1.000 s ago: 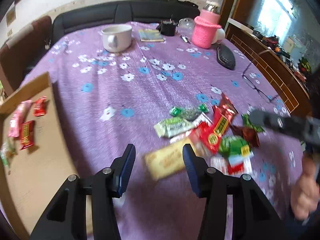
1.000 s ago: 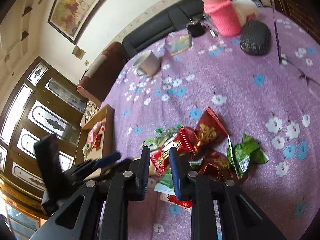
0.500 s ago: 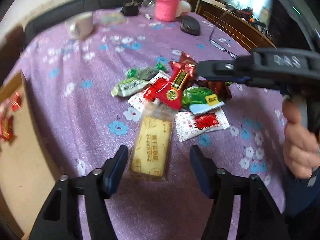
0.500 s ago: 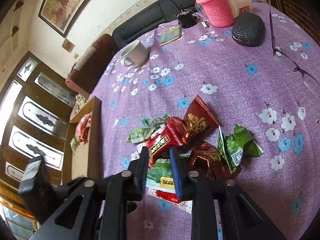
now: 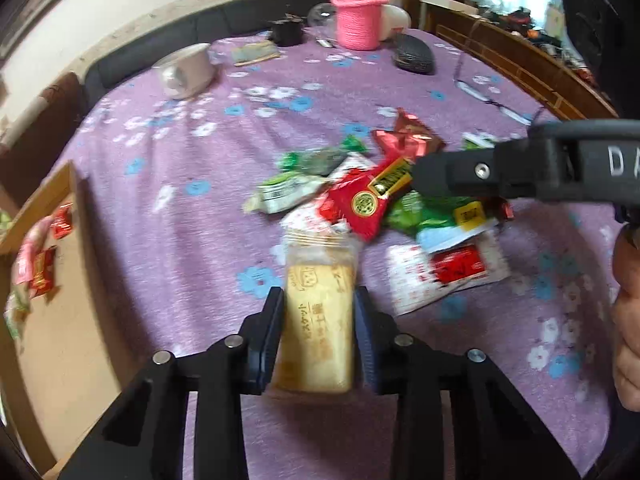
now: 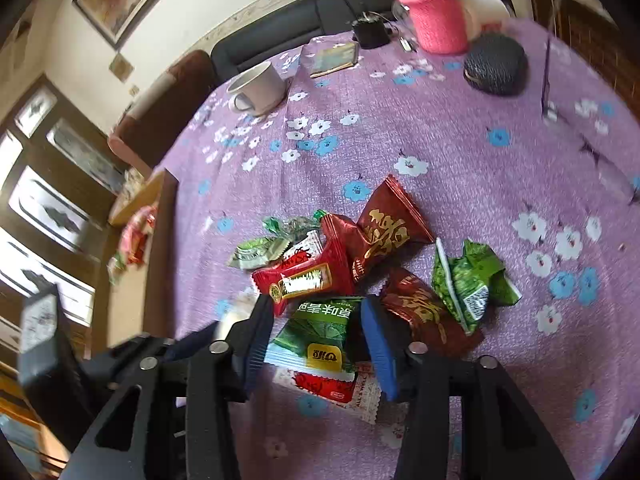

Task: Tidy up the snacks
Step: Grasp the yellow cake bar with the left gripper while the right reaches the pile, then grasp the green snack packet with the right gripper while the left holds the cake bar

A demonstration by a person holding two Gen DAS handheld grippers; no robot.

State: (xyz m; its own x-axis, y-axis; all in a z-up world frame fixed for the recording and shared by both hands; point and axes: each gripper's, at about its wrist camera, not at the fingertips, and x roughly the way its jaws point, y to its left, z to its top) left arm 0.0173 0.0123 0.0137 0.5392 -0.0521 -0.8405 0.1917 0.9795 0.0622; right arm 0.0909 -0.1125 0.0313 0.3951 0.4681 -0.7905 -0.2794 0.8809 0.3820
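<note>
A table [image 5: 168, 184] covered with a purple flowered cloth holds a loose pile of snack packets near its front edge. The landmark here is the bright red packet [image 5: 362, 200] in the middle of that pile.

Just in front of the red packet, nearer the camera, lies a long yellow biscuit packet [image 5: 318, 320]. Its long axis runs straight away from the left tool [image 5: 318, 320], with its clear crimped far end pointing at the red packet and touching the pile. The left tool's jaws have just been closing and now press on both long sides of the biscuit packet, gripping it.

To the right of the red packet lies a green packet [image 6: 320, 332] with a yellow label, its long axis running roughly toward the right tool [image 6: 316, 340]. The right tool's jaws have just been opening and now stand apart on either side of this green packet, not pressing it. A white and red packet [image 6: 340, 390] lies under it. A person's hand [image 5: 628, 320] holds the right tool.

Behind and right of the red packet are dark red packets [image 6: 384, 232] and a crumpled green one [image 6: 468, 280]. Far to the left of the red packet sits a cardboard tray [image 5: 60, 320] with a few snacks in it. Far behind it stand a white mug [image 6: 258, 88] and a pink knitted bottle [image 6: 438, 16].
</note>
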